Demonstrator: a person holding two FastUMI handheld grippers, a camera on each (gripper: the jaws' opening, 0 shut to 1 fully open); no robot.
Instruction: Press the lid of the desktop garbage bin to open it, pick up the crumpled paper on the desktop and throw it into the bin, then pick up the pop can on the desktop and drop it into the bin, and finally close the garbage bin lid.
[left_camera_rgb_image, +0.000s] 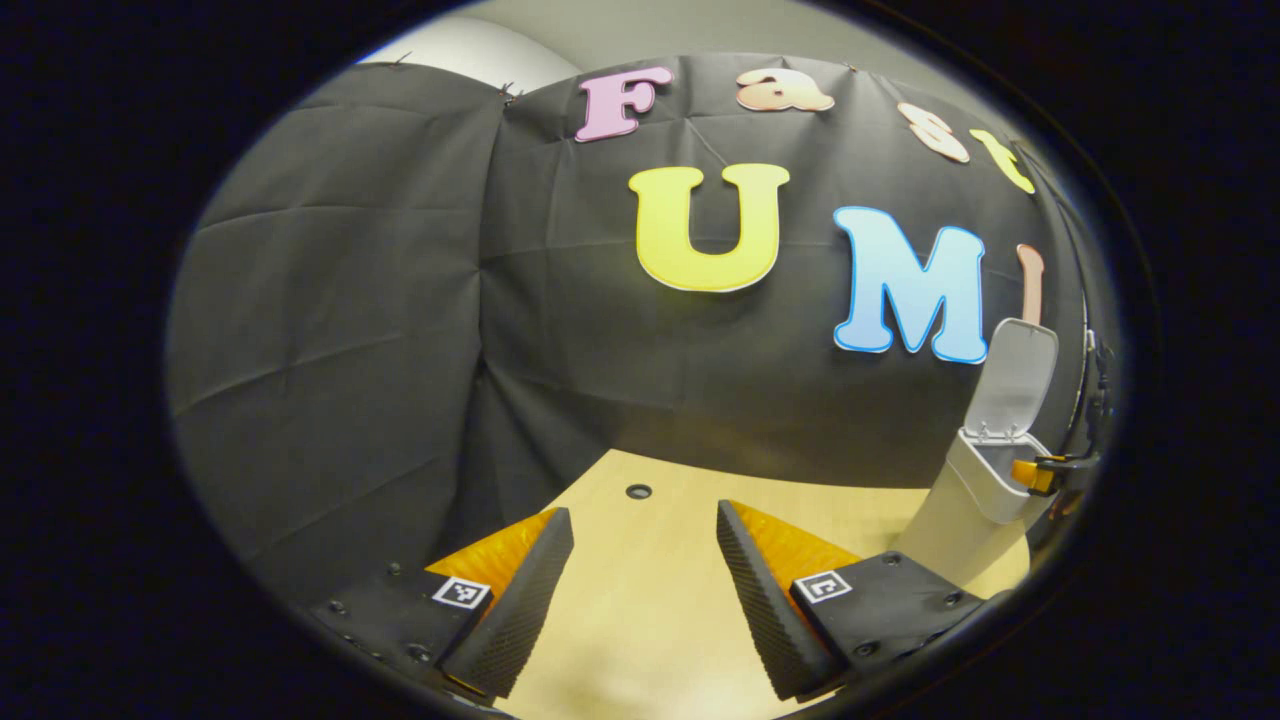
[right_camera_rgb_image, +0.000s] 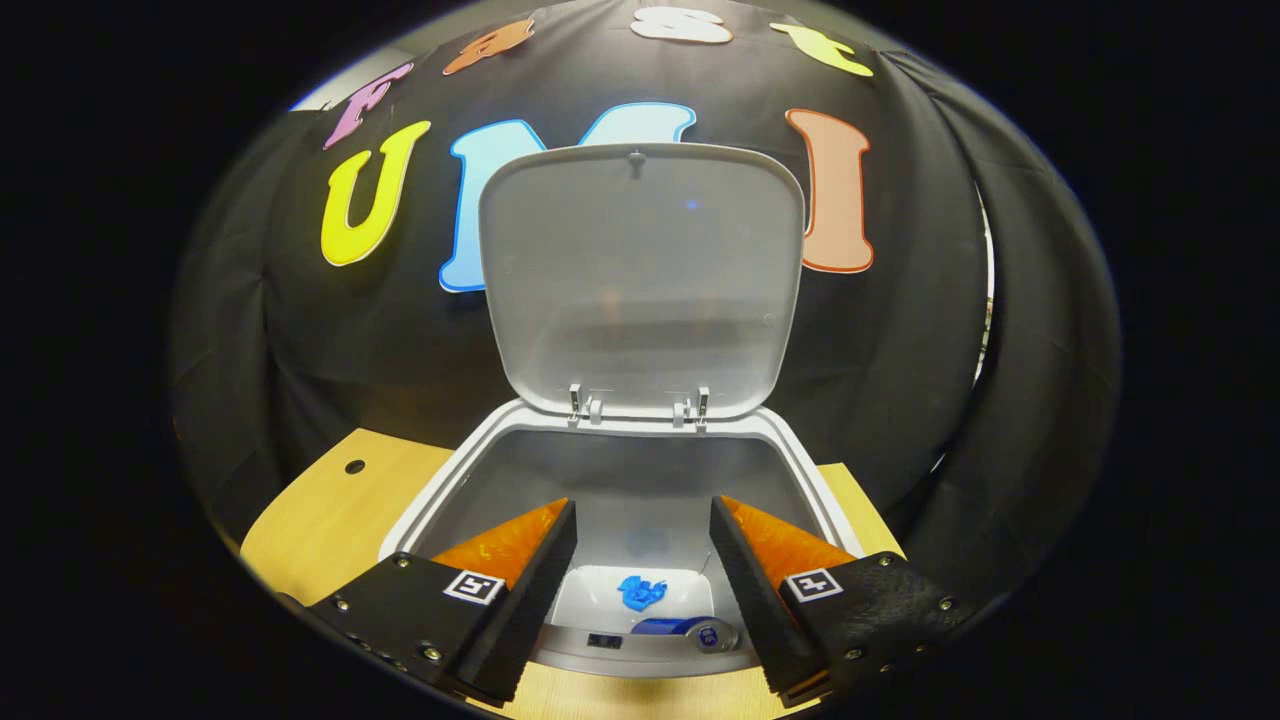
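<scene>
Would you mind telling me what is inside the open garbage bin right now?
At the bottom of the garbage bin lie a blue crumpled paper and a pop can on its side; the front rim hides part of the can.

**Booth backdrop and desk surface**

A black cloth wall (left_camera_rgb_image: 400, 300) hangs behind the scene, creased into broad folds, with a vertical seam where two panels meet in the left gripper view. In the right gripper view the same cloth (right_camera_rgb_image: 950, 400) drapes down at the right, and a narrow bright gap shows along its edge. Above the cloth, a pale wall or ceiling (left_camera_rgb_image: 470, 50) is visible. Below lies a light wooden desktop (left_camera_rgb_image: 640, 600), also seen in the right gripper view (right_camera_rgb_image: 320, 520), with a small round dark hole (left_camera_rgb_image: 638, 491) near its far edge (right_camera_rgb_image: 354, 466).
</scene>
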